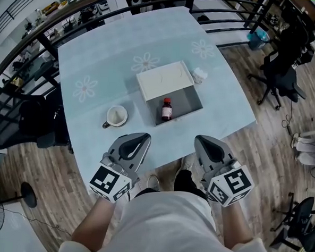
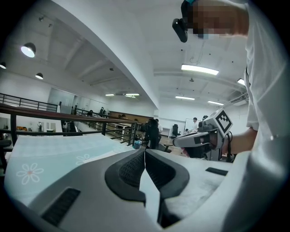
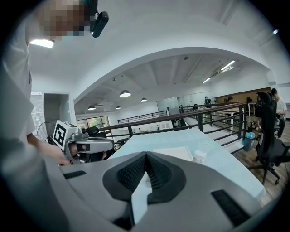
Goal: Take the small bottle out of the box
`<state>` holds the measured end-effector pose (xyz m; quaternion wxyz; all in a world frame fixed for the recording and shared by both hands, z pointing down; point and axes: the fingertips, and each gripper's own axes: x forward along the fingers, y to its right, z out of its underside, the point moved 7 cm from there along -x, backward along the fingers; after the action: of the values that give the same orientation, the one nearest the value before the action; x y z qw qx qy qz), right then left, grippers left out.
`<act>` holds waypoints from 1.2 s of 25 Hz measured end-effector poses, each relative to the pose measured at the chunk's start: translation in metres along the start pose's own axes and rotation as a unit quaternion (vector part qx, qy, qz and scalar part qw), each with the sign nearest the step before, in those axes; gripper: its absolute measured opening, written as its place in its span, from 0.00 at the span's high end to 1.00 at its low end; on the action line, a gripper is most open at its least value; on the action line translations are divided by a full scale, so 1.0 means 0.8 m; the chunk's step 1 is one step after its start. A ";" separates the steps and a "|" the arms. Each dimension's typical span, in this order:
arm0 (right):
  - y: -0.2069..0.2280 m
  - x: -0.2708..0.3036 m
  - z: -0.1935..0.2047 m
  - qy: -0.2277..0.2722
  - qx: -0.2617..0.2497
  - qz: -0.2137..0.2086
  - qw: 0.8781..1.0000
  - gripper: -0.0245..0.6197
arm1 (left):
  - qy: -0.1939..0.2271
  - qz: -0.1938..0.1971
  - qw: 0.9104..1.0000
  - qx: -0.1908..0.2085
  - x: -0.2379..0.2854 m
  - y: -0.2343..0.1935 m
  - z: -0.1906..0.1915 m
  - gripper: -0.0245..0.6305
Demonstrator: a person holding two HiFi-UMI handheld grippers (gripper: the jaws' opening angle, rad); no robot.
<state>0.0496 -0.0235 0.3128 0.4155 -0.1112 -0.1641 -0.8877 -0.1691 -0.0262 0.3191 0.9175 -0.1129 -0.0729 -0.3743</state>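
Note:
A small brown bottle with a red cap (image 1: 166, 109) stands upright in the grey box (image 1: 190, 101), whose white lid (image 1: 165, 79) lies open behind it. Both grippers hang below the table's near edge, close to my body, well short of the box. My left gripper (image 1: 140, 140) is shut with nothing between its pads; in the left gripper view its tips (image 2: 144, 151) meet. My right gripper (image 1: 201, 142) is shut and empty too, its tips (image 3: 146, 155) touching in the right gripper view. The white lid (image 3: 173, 153) shows beyond them; the bottle is hidden there.
A white cup (image 1: 116, 116) sits on the pale blue flowered tablecloth (image 1: 98, 55) left of the box. A small white object (image 1: 199, 74) lies right of the lid. Black railings run behind the table. Office chairs stand at the left and right.

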 end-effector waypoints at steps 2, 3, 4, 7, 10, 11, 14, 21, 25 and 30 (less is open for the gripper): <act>0.022 0.006 -0.004 -0.002 0.001 -0.006 1.000 0.93 | -0.005 -0.007 1.000 -0.003 0.019 -0.002 -0.001 0.93; 0.033 0.010 -0.005 -0.003 0.001 -0.010 1.000 0.93 | -0.008 -0.011 1.000 -0.004 0.029 -0.003 -0.001 0.93; 0.044 0.013 -0.007 -0.004 0.002 -0.014 1.000 0.93 | -0.011 -0.014 1.000 -0.006 0.038 -0.004 -0.002 0.93; 0.075 0.025 -0.012 -0.010 0.004 -0.025 1.000 0.93 | -0.018 -0.024 0.999 -0.010 0.066 -0.009 -0.003 0.93; 0.105 0.038 -0.016 -0.016 0.008 -0.039 0.999 0.93 | -0.028 -0.036 0.999 -0.014 0.093 -0.016 -0.004 0.93; 0.115 0.042 -0.018 -0.017 0.009 -0.044 0.999 0.93 | -0.032 -0.041 0.999 -0.016 0.101 -0.018 -0.004 0.93; 0.144 0.053 -0.023 -0.019 0.015 -0.055 0.998 0.93 | -0.044 -0.053 0.997 -0.018 0.125 -0.024 -0.004 0.93; 0.211 0.080 -0.029 -0.032 0.022 -0.091 0.995 0.93 | -0.068 -0.090 0.993 -0.027 0.184 -0.037 -0.003 0.93; 0.246 0.093 -0.030 -0.040 0.021 -0.110 0.993 0.93 | -0.085 -0.108 0.990 -0.032 0.211 -0.042 0.007 0.93; 0.283 0.107 -0.028 -0.048 0.019 -0.129 0.990 0.93 | -0.117 -0.131 0.984 -0.037 0.243 -0.049 0.031 0.93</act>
<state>0.1697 -0.2277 0.3660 0.2909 -0.1236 -0.2138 -0.9243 -0.0604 -0.1775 0.3911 0.8410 -0.1793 -0.1804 -0.4775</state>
